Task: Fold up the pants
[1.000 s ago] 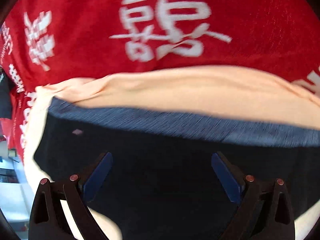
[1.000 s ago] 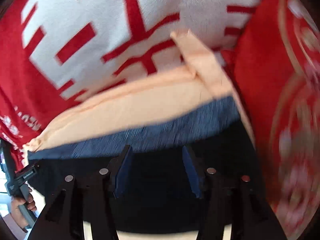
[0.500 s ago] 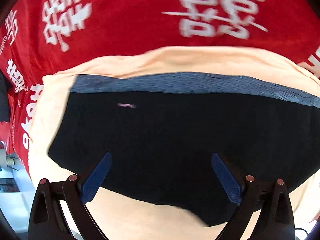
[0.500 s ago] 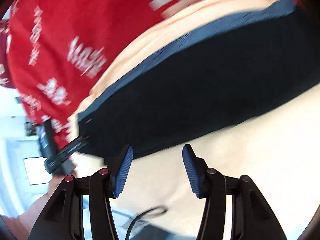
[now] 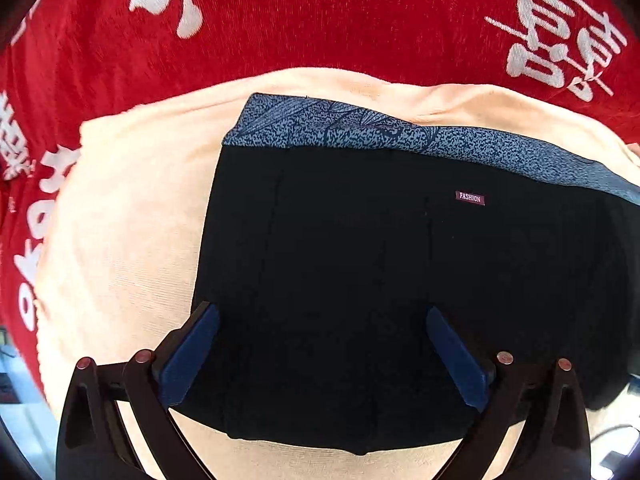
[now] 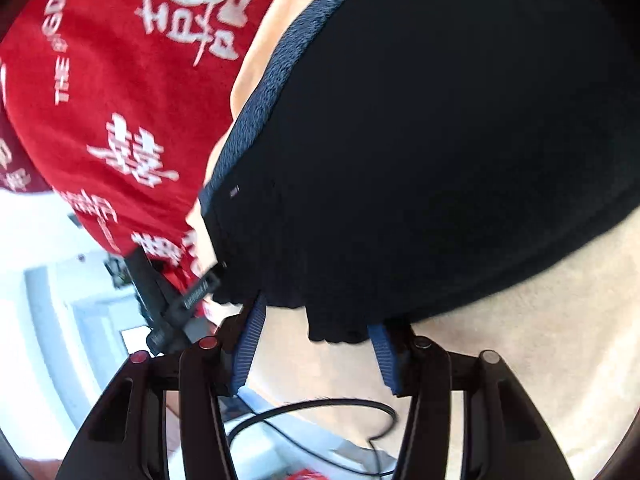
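Pulling back from the waistband (image 5: 400,132), both tools now sit at the near edge of the pants (image 5: 360,280), which lie flat on the pale cloth (image 5: 120,220) over the red blanket (image 5: 320,20). The left tool (image 5: 320,312) hangs released above the dark fabric. The right tool (image 6: 316,316) has just been closing with the hem between its jaws, though its pads look apart and not yet pinching. We judge a grab for the next fold is starting. Only the left view shows the waistband pattern and label (image 5: 470,197); only the right shows the hem at the pads and a cable (image 6: 320,404) below.
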Available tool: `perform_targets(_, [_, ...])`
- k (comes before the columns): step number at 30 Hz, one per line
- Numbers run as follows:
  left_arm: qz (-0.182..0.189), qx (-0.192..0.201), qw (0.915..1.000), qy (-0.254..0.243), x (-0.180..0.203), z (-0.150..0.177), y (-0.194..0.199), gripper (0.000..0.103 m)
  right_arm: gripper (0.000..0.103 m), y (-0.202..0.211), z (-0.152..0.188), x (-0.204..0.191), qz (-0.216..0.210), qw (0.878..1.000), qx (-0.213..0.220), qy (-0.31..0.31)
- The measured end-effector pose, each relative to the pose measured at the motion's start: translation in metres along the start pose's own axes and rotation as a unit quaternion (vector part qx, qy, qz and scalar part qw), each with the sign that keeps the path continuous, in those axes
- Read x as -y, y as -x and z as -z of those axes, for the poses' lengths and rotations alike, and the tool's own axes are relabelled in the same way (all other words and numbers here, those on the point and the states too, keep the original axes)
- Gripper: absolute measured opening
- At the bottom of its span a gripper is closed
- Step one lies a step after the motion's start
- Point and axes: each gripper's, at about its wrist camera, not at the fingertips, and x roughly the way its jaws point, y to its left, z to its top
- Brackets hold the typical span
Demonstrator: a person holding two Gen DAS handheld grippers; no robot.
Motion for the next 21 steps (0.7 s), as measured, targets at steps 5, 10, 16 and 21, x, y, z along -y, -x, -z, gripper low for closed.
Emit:
perform_targets(5, [-0.013, -0.003, 0.9982, -0.059, -0.004, 0.01, 0.002, 0.103, 0.008, 0.025, 0.015, -0.039, 0.059, 0.993, 0.005, 0.105])
perform_targets(10, [-0.004, 0.0, 0.9989, -0.046, -0.011, 0.019, -0.001, 0.103, 0.007, 0.005, 0.032, -0.01, 0.102, 0.99, 0.005, 0.098])
perform_targets(16, [-0.026, -0.012, 0.998, -0.056, 0.008, 0.02, 0.024, 0.103, 0.024, 0.042, 0.041, -0.015, 0.135, 0.986, -0.013, 0.092])
perform_targets(21, [-0.01, 0.026, 0.9955, -0.09, 0.049, 0.01, 0.042, 0.103, 0.024, 0.088, 0.004, -0.048, 0.183, 0.964, 0.069, 0.181])
